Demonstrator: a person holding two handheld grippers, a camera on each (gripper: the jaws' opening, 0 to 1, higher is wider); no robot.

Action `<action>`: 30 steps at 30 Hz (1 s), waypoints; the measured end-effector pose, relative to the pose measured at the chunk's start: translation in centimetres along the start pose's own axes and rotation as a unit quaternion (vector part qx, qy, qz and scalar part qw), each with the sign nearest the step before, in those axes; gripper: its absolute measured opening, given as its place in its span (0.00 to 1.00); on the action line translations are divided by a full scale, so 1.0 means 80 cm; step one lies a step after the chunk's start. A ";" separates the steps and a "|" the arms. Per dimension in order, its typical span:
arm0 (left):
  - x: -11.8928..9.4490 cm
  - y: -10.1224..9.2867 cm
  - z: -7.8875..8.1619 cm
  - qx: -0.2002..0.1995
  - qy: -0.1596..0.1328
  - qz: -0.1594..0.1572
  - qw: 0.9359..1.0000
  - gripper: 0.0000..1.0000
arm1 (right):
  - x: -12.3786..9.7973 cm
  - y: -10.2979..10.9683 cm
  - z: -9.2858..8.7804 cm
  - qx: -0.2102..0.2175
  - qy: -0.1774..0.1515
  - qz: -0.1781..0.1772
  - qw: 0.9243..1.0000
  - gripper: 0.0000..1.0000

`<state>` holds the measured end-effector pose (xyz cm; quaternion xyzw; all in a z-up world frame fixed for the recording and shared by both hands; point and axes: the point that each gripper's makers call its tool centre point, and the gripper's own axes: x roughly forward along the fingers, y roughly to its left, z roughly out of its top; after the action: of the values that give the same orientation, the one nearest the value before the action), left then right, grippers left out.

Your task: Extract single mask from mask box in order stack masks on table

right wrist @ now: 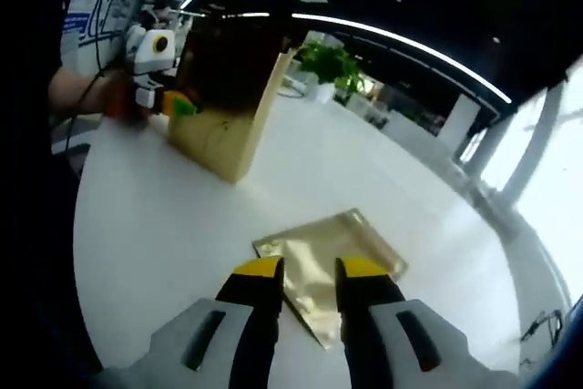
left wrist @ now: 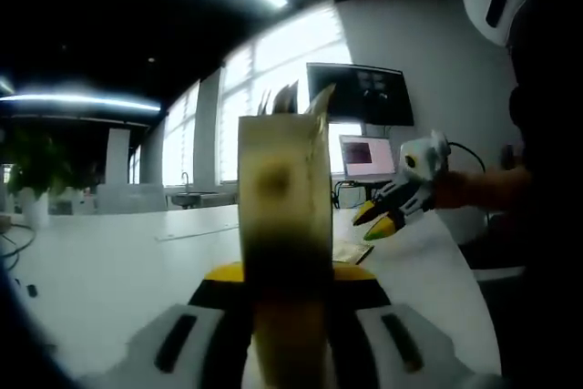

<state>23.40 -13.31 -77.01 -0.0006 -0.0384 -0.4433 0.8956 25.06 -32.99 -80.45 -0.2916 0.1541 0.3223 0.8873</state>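
A potted plant (right wrist: 330, 63) stood beyond the mask box (right wrist: 230, 107) on the white table (right wrist: 164, 234). The left gripper (right wrist: 168, 102) clamped the box; the right gripper (right wrist: 308, 272), jaws parted and empty, hovered over a gold mask packet (right wrist: 339, 248) near the box.

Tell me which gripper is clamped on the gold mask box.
The left gripper, clamped on the upright gold cardboard mask box; the right gripper hovers open over the flat gold packet.
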 end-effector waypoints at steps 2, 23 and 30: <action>0.000 0.000 0.000 0.000 0.000 0.000 1.000 0.34 | 0.000 -0.001 0.001 0.005 -0.004 -0.004 1.000 0.20; 0.001 0.000 0.000 -0.002 0.002 0.000 1.000 0.34 | -0.022 -0.008 0.055 0.140 -0.123 -0.005 0.982 0.29; 0.001 0.000 -0.001 -0.002 0.002 -0.001 1.000 0.34 | -0.019 -0.007 0.059 0.163 -0.141 -0.002 0.976 0.30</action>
<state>23.41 -13.37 -77.06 -0.0014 -0.0354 -0.4443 0.8952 24.71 -31.13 -75.86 -0.0949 0.0773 0.3293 0.9363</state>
